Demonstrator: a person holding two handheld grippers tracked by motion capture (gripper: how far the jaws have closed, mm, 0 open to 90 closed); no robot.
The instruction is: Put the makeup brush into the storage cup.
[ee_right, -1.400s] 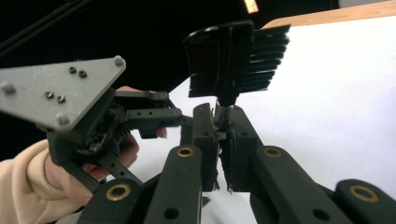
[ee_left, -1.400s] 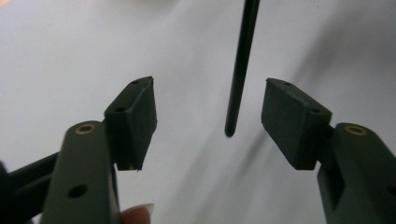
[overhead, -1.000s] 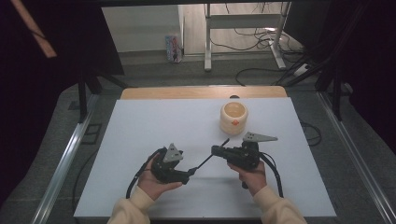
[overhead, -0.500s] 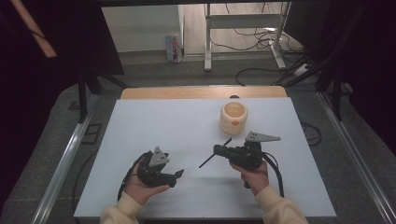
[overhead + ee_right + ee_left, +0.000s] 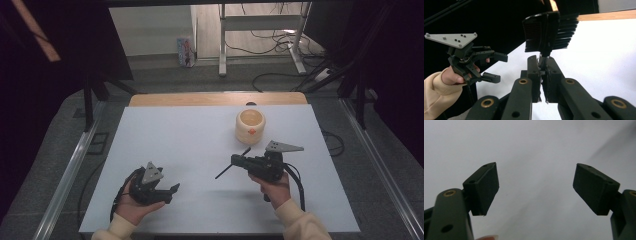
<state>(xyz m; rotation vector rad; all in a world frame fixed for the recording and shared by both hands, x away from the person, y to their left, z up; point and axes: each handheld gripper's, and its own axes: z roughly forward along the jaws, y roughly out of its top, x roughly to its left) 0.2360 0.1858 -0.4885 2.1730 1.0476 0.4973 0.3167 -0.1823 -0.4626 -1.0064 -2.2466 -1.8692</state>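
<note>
Two grippers: the right gripper (image 5: 240,163) is clamped on a brush (image 5: 548,31), bristles toward the cup (image 5: 250,125) just beyond; the left gripper (image 5: 535,188) gapes, empty.

high view over white table (image 5: 200,150); gripper views close, sharing it

two hand-held grippers, left (image 5: 172,192) and right (image 5: 239,161); one black brush (image 5: 549,31); one cream cup (image 5: 250,125); one white table (image 5: 190,145)

Cup (image 5: 250,125) on the table (image 5: 190,130), behind the right gripper (image 5: 235,161); left gripper (image 5: 172,192) well left of both.
</note>
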